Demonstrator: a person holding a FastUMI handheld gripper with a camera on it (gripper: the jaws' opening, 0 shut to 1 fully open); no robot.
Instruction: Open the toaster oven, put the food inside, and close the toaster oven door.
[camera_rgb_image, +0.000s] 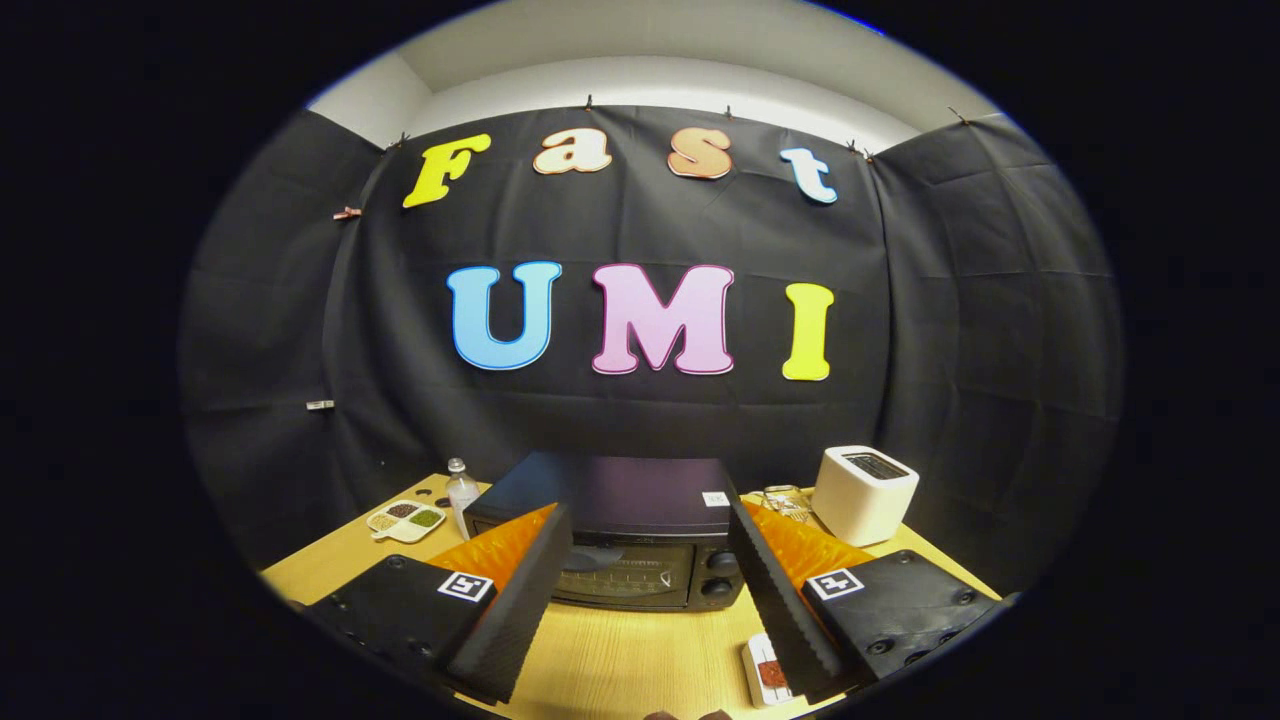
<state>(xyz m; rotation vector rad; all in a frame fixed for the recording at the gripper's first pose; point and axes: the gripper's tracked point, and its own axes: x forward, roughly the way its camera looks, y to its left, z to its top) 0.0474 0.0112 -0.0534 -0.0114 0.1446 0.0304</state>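
The black toaster oven (640, 540) stands closed at 12 o'clock beyond my claw (650, 560), which is released wide, holding nothing.

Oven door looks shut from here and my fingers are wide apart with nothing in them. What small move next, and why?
Probably ease the gripper forward and down toward the top edge of the toaster oven door. The door is closed, the open fingers are empty and short of it, and the food waits on the table by the right finger.
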